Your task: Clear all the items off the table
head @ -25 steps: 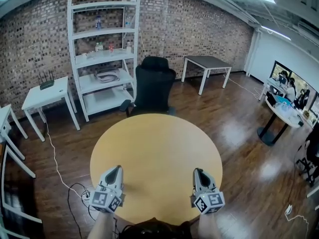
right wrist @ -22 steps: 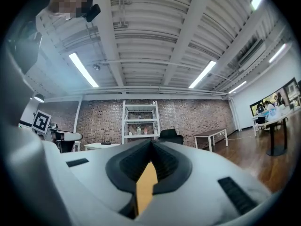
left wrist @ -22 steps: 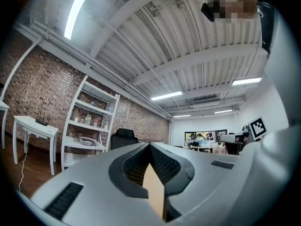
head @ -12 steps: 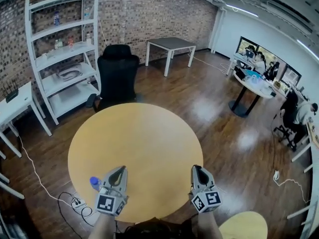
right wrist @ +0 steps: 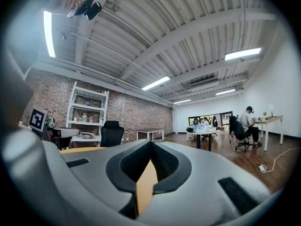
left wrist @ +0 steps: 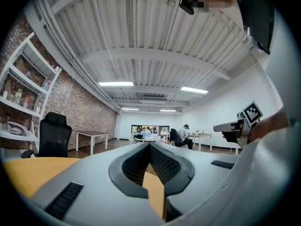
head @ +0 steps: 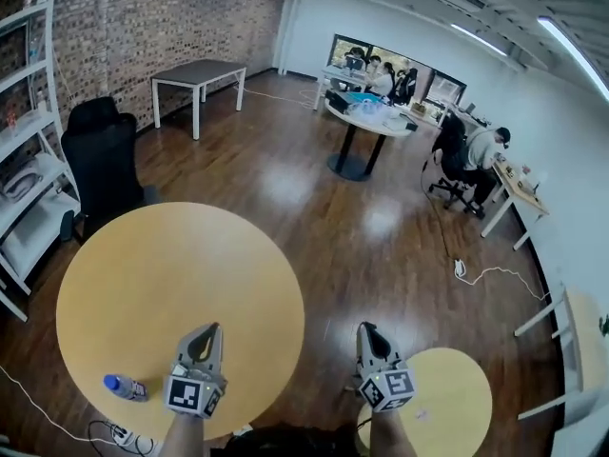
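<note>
Blue-capped bottle (head: 125, 387) lying on table (head: 171, 274), just left of closed left claw (head: 206, 335), right claw (head: 366, 333) closed

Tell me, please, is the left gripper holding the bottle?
No, the bottle lies on the table beside the left gripper, whose fingers are closed on nothing.

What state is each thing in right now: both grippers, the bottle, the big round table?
Left gripper: shut, empty, over the near edge of the large round yellow table.
Right gripper: shut, empty, off that table, to its right.
Clear plastic bottle with a blue cap: lying on its side on the table, left of the left gripper, untouched.
Large round yellow table: only the bottle in sight on it.
</note>
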Tool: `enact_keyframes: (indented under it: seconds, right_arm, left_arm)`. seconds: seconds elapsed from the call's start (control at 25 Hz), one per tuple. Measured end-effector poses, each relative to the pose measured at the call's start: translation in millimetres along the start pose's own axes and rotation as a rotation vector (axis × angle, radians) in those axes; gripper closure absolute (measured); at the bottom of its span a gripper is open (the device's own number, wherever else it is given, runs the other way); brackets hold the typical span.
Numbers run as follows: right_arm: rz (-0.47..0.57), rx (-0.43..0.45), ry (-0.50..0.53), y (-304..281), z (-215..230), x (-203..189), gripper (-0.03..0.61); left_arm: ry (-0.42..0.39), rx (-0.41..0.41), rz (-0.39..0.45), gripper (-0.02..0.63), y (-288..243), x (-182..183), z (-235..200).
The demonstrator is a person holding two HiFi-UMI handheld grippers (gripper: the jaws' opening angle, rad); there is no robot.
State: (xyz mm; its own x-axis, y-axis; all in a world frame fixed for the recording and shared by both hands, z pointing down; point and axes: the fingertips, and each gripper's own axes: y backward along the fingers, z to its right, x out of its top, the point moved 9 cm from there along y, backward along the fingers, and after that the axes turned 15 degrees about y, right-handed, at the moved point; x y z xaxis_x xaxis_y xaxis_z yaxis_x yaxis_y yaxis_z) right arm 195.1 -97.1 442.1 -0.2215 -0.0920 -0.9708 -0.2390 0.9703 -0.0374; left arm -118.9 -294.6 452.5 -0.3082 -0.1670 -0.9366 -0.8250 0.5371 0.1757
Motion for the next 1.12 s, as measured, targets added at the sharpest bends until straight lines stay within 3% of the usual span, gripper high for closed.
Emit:
enact_keyframes:
  seconds: [0.12,0.44,0.72,0.88,1.12]
  right_arm:
    - [0.003,-0.032,-0.014,21,29,-11,0.574]
    - [-0.004,-0.14,0.016,84,115,-34,0.574]
    - [-0.027,-0.34,-0.025,156,169,-61,0.574]
    - [-0.079,-0.517,-0.026,208,189,-75,0.574]
    - [-0.175,-0.753,-0.034,301,177,-86,0.574]
  left_arm:
    - [0.0,-0.042,-0.007,0.607,-19,-6,29]
    - [0.091,-0.133,-0.013,0.607,-64,-37,107]
    - [0.189,-0.28,-0.07,0.607,-113,-66,172]
    - [0.226,-0.403,-0.11,0.607,-142,-82,211]
    - [0.21,-0.567,-0.196,0.607,-147,-100,262]
